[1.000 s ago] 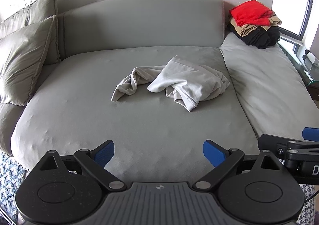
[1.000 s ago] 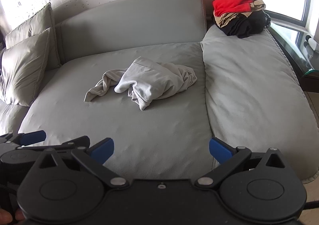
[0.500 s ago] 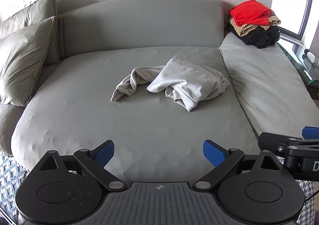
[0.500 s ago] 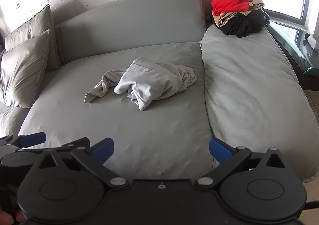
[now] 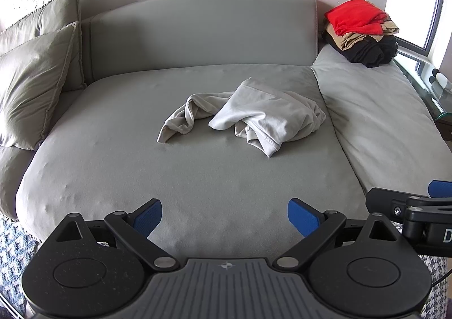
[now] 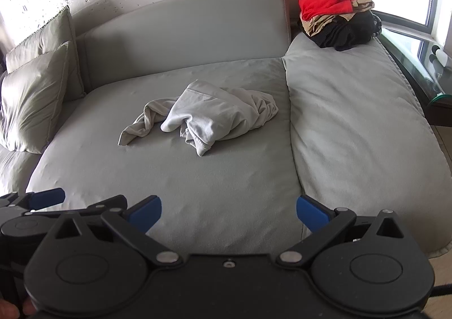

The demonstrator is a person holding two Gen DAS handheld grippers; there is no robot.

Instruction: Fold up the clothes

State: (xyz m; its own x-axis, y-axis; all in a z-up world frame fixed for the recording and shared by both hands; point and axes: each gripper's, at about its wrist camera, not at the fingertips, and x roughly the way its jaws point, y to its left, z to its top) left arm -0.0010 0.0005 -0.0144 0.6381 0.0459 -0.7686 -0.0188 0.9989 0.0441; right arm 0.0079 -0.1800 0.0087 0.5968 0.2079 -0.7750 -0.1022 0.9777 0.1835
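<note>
Crumpled light grey garment (image 5: pixel 248 115) lies mid sofa seat (image 5: pixel 197 177), a bit right of centre, well apart from both hand-held grippers at near edge. Left hand-held gripper (image 5: pixel 224 216) and right hand-held gripper (image 6: pixel 228 213) both spread wide, holding nothing. Far right: stack of folded clothes (image 5: pixel 361 30), red on top, tan and black under; cushions (image 5: pixel 34 78) far left.
</note>
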